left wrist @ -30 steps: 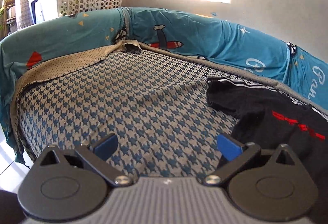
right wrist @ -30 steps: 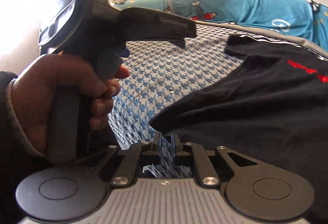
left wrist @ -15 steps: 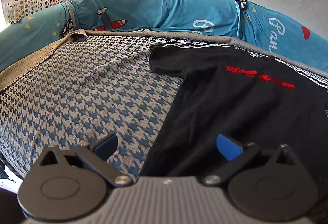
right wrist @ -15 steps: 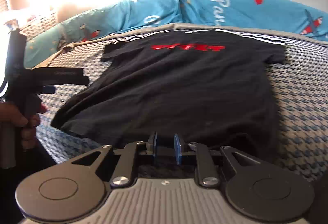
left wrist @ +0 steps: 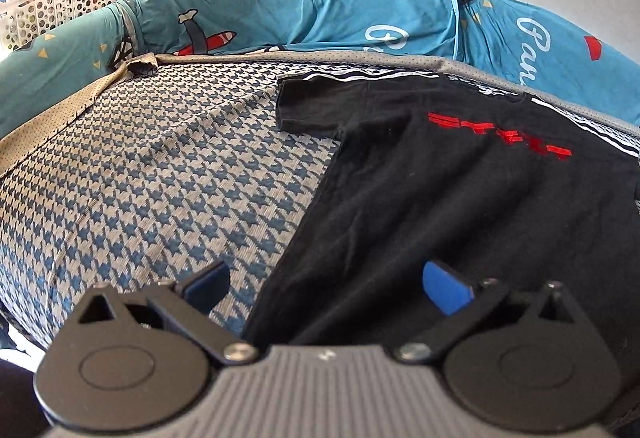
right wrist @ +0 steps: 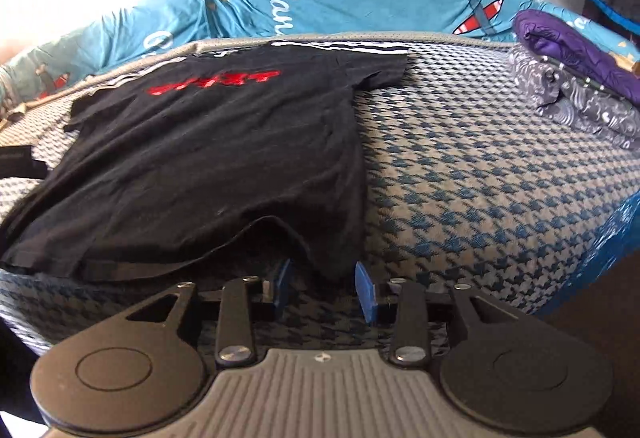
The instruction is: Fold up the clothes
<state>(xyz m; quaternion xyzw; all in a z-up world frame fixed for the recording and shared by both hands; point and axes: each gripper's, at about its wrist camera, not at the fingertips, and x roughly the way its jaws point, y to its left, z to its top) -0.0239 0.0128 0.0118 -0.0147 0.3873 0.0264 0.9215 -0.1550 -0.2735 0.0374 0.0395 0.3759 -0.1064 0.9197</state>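
Opened since before, right tool [right wrist: 325, 292] straddles black t-shirt [right wrist: 208, 157] hem; collar points away; left tool [left wrist: 327, 288] gapes empty.

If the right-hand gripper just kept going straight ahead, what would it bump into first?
Probably the black T-shirt. The right gripper is open, and the shirt's near hem corner lies just ahead between its blue fingertips, spread on the houndstooth bed cover. Depth is hard to judge in this view.

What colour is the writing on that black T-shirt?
Red, on the black T-shirt; the lettering shows best in the left wrist view.
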